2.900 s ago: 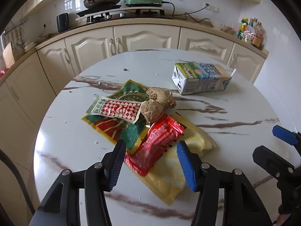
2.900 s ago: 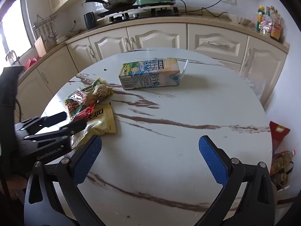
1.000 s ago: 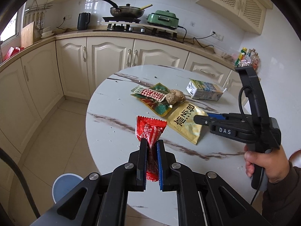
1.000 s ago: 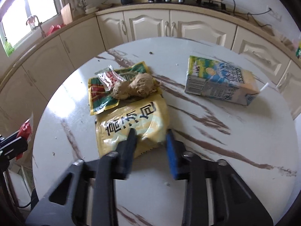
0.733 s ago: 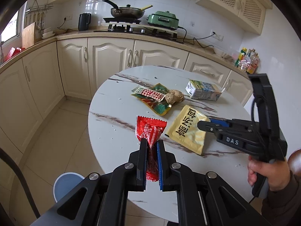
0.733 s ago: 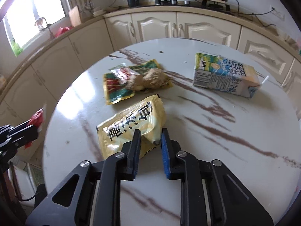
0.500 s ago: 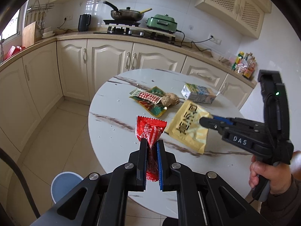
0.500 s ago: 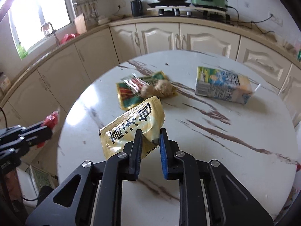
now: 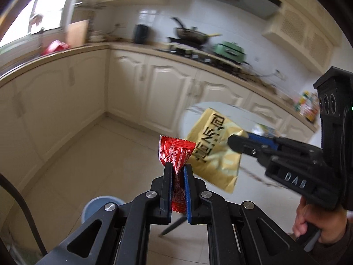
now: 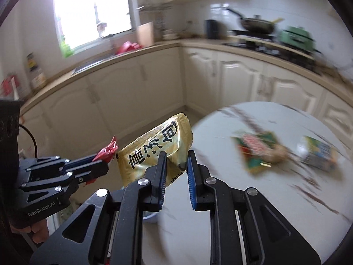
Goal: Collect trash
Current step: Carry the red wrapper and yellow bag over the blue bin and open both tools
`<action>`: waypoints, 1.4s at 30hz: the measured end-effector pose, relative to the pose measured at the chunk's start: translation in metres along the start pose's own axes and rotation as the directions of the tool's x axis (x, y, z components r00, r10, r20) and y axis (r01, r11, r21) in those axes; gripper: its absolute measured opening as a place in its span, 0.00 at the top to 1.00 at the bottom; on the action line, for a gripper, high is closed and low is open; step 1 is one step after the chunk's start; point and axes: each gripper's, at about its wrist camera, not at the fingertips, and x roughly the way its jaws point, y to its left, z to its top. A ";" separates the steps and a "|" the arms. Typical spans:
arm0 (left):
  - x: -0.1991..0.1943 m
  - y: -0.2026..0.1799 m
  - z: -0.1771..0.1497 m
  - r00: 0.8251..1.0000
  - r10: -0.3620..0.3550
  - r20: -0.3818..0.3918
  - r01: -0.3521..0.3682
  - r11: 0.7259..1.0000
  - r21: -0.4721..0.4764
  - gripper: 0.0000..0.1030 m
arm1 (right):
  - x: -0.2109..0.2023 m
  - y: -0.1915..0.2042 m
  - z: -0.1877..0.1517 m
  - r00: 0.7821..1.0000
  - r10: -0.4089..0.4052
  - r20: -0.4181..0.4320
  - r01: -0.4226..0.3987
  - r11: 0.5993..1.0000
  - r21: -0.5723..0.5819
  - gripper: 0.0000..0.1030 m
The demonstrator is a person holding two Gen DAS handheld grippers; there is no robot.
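Note:
My left gripper [image 9: 177, 165] is shut on a red snack wrapper [image 9: 175, 150], which stands up between its blue pads over the floor. Just to its right, my right gripper [image 9: 233, 142], held by a hand [image 9: 317, 227], carries a yellow packet [image 9: 211, 148] with black characters. In the right wrist view the right gripper [image 10: 176, 154] is shut on a corner of that yellow packet [image 10: 154, 152], which hangs in the air left of the table edge. The left gripper [image 10: 103, 165] with the red wrapper [image 10: 108, 151] shows at the lower left.
A blue bin [image 9: 97, 205] stands on the tiled floor below the left gripper. On the round marble table [image 10: 242, 198] lie green and red wrappers with a ginger root [image 10: 256, 152] and a drink carton [image 10: 320, 154]. Cream cabinets line the walls.
The right gripper closed on the yellow packet and lifted it off the table. Both grippers then swung left, away from the table and out over the floor, each holding its wrapper.

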 end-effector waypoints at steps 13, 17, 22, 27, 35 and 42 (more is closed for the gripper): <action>0.048 0.169 -0.053 0.972 0.109 -0.208 -0.161 0.954 -0.253 0.94 | 0.227 0.129 -0.037 0.943 0.129 -0.306 -0.163 0.983 -0.086 0.83; 0.084 0.213 -0.071 0.950 0.102 -0.295 -0.195 0.931 -0.307 0.94 | 0.287 0.142 -0.063 0.912 0.139 -0.385 -0.179 0.981 -0.070 0.82; 0.124 0.250 -0.082 0.924 0.088 -0.371 -0.218 0.920 -0.325 0.94 | 0.349 0.145 -0.087 0.880 0.122 -0.460 -0.161 0.986 -0.045 0.66; 0.165 0.262 -0.083 0.902 0.072 -0.426 -0.229 0.916 -0.331 0.94 | 0.375 0.128 -0.102 0.864 0.124 -0.489 -0.147 0.989 -0.009 0.58; 0.237 0.254 -0.073 0.868 0.083 -0.490 -0.258 0.918 -0.300 0.89 | 0.365 0.098 -0.100 0.884 0.062 -0.464 -0.061 0.998 0.017 0.45; 0.244 0.243 -0.046 0.878 0.130 -0.460 -0.297 0.903 -0.312 0.50 | 0.348 0.088 -0.093 0.896 0.070 -0.439 -0.055 0.997 0.046 0.44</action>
